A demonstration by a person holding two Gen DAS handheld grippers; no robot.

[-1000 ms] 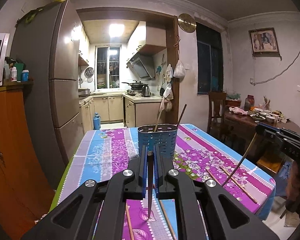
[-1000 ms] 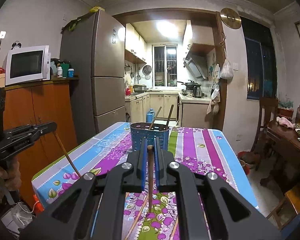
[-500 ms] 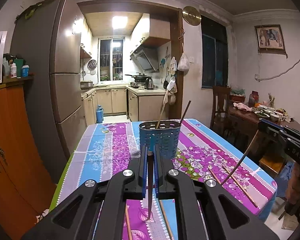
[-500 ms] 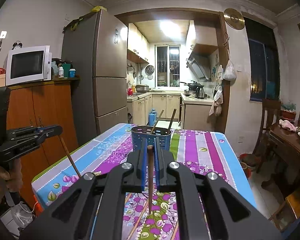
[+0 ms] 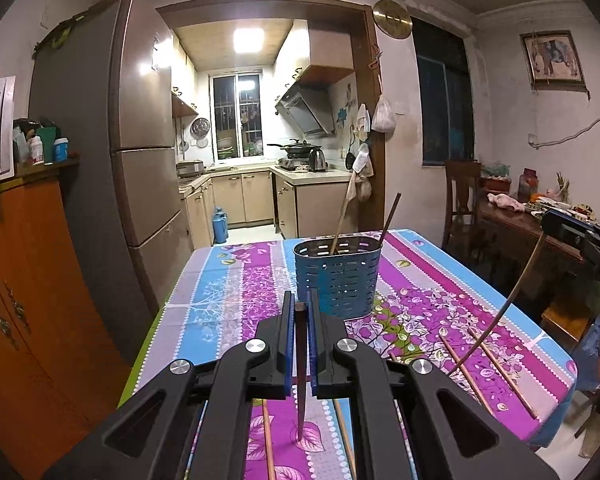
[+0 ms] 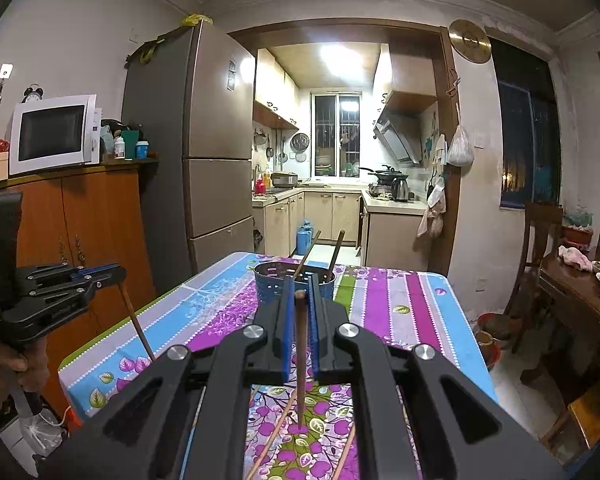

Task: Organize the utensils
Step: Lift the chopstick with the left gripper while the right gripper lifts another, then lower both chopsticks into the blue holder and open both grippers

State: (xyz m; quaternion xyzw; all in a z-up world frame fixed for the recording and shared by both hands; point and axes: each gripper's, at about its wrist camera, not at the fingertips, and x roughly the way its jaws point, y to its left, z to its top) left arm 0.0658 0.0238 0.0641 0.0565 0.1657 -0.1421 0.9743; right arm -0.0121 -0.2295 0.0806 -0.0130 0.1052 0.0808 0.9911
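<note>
Hanging point-down over the flowered tablecloth (image 5: 228, 300), a dark chopstick (image 5: 300, 368) is clamped between the pads of the left gripper (image 5: 299, 312) at the lower centre of the left wrist frame. A second chopstick (image 6: 301, 356) is pinched the same way by the right gripper (image 6: 300, 292) in the right wrist frame. The blue perforated utensil holder (image 5: 338, 276) is seen at the frame centre, upright on the cloth, with two chopsticks leaning inside. Loose chopsticks (image 5: 500, 372) are spread on the cloth at the lower right.
</note>
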